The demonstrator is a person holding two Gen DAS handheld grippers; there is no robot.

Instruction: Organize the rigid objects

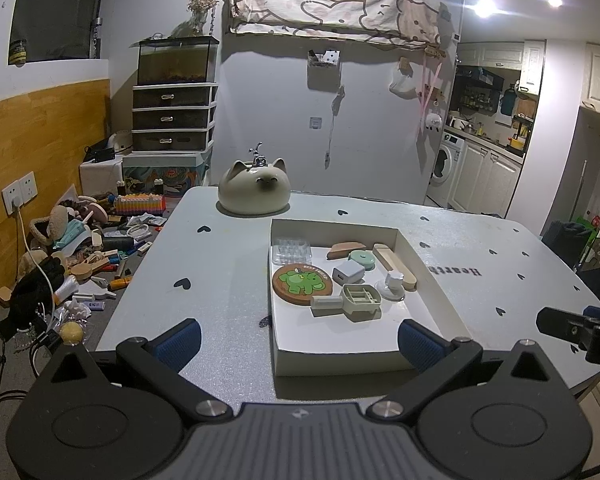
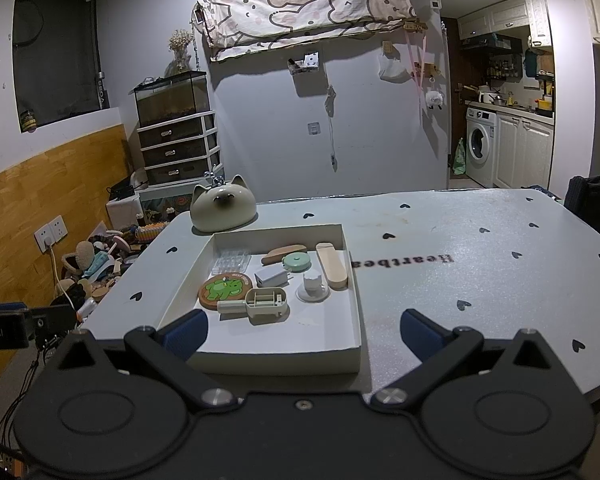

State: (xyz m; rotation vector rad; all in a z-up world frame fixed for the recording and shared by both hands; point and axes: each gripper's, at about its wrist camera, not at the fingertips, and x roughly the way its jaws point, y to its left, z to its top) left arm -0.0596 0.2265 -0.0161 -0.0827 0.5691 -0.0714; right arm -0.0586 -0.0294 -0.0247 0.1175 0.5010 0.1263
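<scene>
A shallow white box [image 1: 432,276] [image 2: 354,320] lies on the table and holds several small rigid items. Among them are a round coaster with a green cartoon animal [image 1: 302,282] [image 2: 225,291], a white charger cube [image 1: 348,273] [image 2: 272,276], a mint round case [image 1: 362,259] [image 2: 296,261], a beige bar [image 1: 394,265] [image 2: 331,265], a clear plastic case [image 1: 292,251] [image 2: 231,261] and a grey-green handled holder [image 1: 348,301] [image 2: 260,302]. My left gripper [image 1: 299,343] is open and empty before the box's near wall. My right gripper [image 2: 304,334] is open and empty over the box's near right corner.
A cat-shaped ceramic dish [image 1: 254,193] [image 2: 223,209] stands behind the box. The table [image 1: 204,280] [image 2: 480,272] has heart marks. Clutter covers the floor at the left [image 1: 80,256]. The right gripper's body shows at the left wrist view's right edge [image 1: 580,330].
</scene>
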